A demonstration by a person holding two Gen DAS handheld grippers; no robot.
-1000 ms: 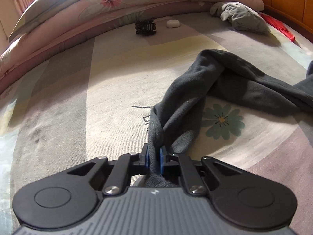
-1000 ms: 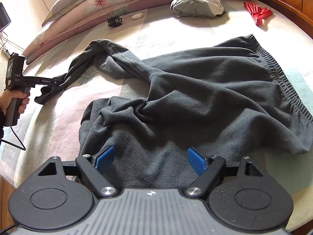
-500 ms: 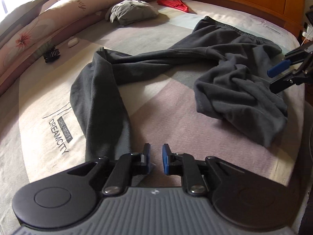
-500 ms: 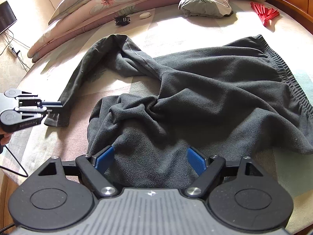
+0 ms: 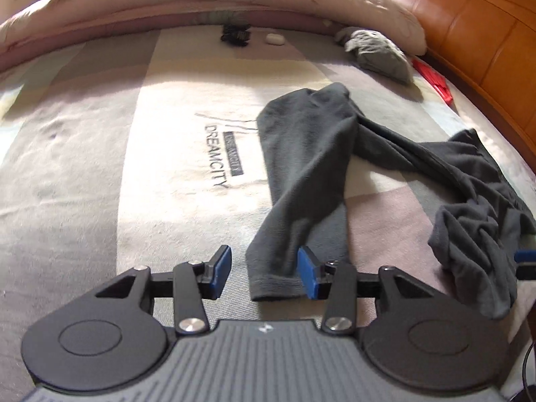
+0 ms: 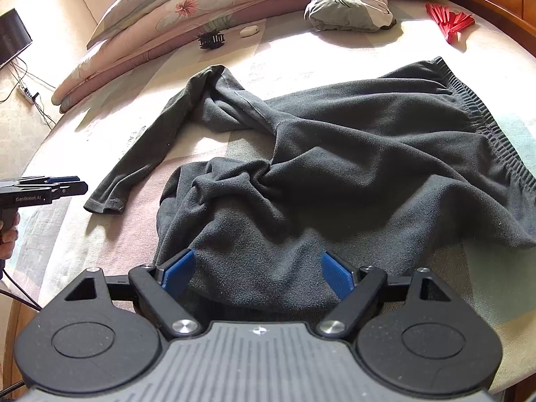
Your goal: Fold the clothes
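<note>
Dark grey trousers (image 6: 335, 154) lie crumpled on the bed, waistband (image 6: 485, 127) to the right. One leg (image 5: 301, 174) stretches toward my left gripper (image 5: 264, 273), whose jaws are opening. The leg's cuff (image 5: 274, 284) rests on the sheet between the blue pads (image 5: 308, 276), and nothing presses on it. In the right wrist view the left gripper (image 6: 63, 184) sits a little apart from the cuff (image 6: 104, 206). My right gripper (image 6: 256, 271) stands wide open over the bunched near part of the trousers, with cloth lying between its fingers.
A folded grey garment (image 6: 348, 6), a red fan-like object (image 6: 449, 20), a black hair claw (image 6: 211, 40) and a small white case (image 6: 249, 30) lie near the flowered quilt (image 6: 201, 0). A wooden headboard (image 5: 469, 33) borders the bed. A hand (image 6: 8, 234) holds the left tool.
The left gripper let go of the trouser leg, which now lies stretched flat on the sheet, and its jaws have widened. The right gripper stays put over the cloth.
</note>
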